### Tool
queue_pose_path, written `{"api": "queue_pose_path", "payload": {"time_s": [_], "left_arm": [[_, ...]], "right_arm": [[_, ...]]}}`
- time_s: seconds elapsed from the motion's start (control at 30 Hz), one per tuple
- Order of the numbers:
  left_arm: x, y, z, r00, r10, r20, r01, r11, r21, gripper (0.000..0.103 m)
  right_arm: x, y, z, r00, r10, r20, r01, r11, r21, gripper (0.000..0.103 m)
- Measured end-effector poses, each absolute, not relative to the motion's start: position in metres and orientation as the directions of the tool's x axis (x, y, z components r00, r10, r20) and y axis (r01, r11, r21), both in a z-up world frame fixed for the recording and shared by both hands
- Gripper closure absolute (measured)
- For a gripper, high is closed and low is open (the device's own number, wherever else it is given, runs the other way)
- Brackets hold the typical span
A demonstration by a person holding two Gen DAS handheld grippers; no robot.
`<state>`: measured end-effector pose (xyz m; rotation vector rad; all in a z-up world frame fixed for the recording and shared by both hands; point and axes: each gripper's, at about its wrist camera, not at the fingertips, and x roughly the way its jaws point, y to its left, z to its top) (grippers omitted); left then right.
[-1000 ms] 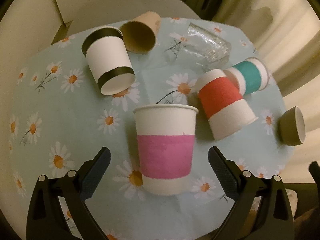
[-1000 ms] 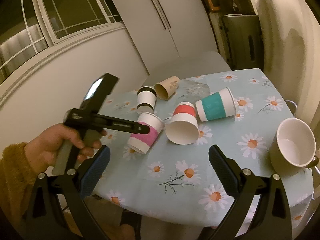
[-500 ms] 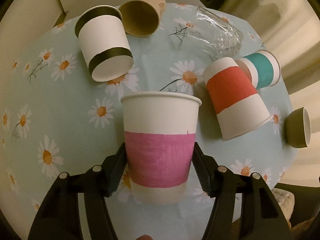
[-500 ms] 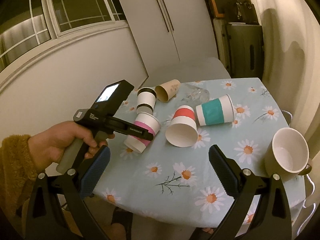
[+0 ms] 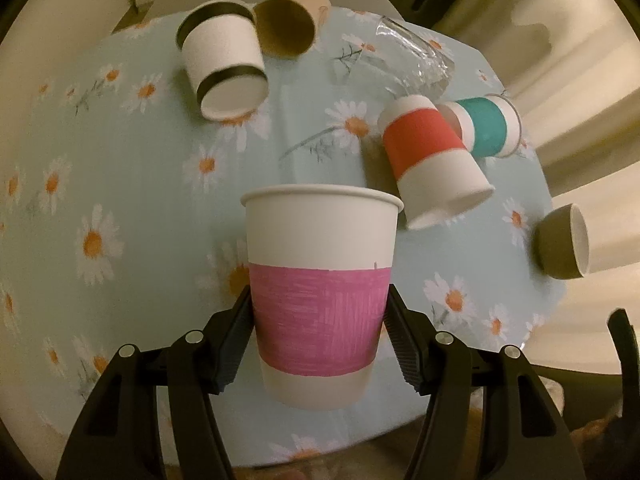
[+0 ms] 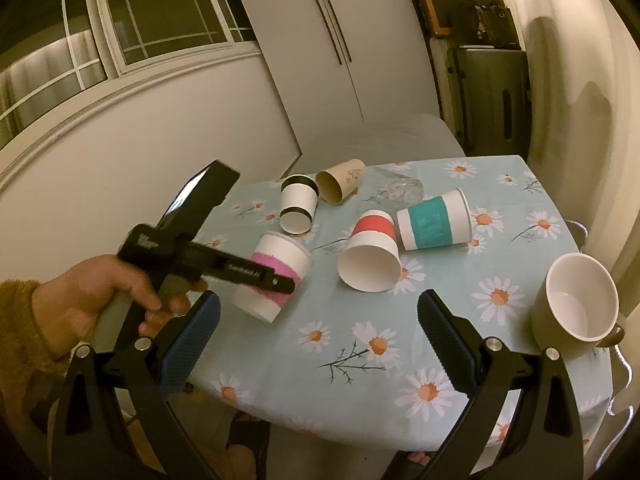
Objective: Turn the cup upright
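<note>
My left gripper (image 5: 319, 330) is shut on the white paper cup with a pink band (image 5: 320, 304), its pads pressing both sides of the band. In the right wrist view the pink cup (image 6: 276, 276) is tilted and lifted off the table near the left edge, held by the left gripper (image 6: 256, 274). My right gripper (image 6: 318, 342) is open and empty above the table's front edge, apart from every cup.
On the daisy tablecloth (image 6: 440, 320) lie a red-banded cup (image 6: 370, 256), a teal-banded cup (image 6: 434, 226), a black-banded cup (image 6: 298, 206), a brown cup (image 6: 340, 180) and a clear glass (image 6: 400, 190). An olive mug (image 6: 576, 306) sits at the right edge.
My left gripper moved in around the pink cup, shut on its band and lifted it off the table, tilted. My right gripper stayed open and drew back slightly.
</note>
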<state>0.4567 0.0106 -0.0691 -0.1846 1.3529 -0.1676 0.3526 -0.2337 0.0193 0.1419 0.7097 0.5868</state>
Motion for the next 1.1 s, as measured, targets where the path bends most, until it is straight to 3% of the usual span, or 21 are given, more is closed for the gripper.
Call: {"api": "queue_pose_path", "payload": {"time_s": [0.43, 0.97, 1.1], "left_arm": [[0.396, 0.015, -0.075, 0.175, -0.281, -0.944, -0.098, 0.949, -0.300, 0.042], [0.380, 0.015, -0.098, 0.135, -0.319, -0.938, -0.222, 0.913, -0.342, 0.041], [0.382, 0.011, -0.097, 0.146, -0.275, -0.950, -0.201, 0.932, -0.300, 0.027]], "right_arm": [[0.348, -0.239, 0.022, 0.611, 0.554, -0.566, -0.448, 0.831, 0.331, 0.005], [0.344, -0.236, 0.020, 0.604, 0.548, -0.579, -0.451, 0.834, 0.319, 0.005], [0.344, -0.235, 0.018, 0.601, 0.543, -0.587, -0.453, 0.836, 0.309, 0.005]]}}
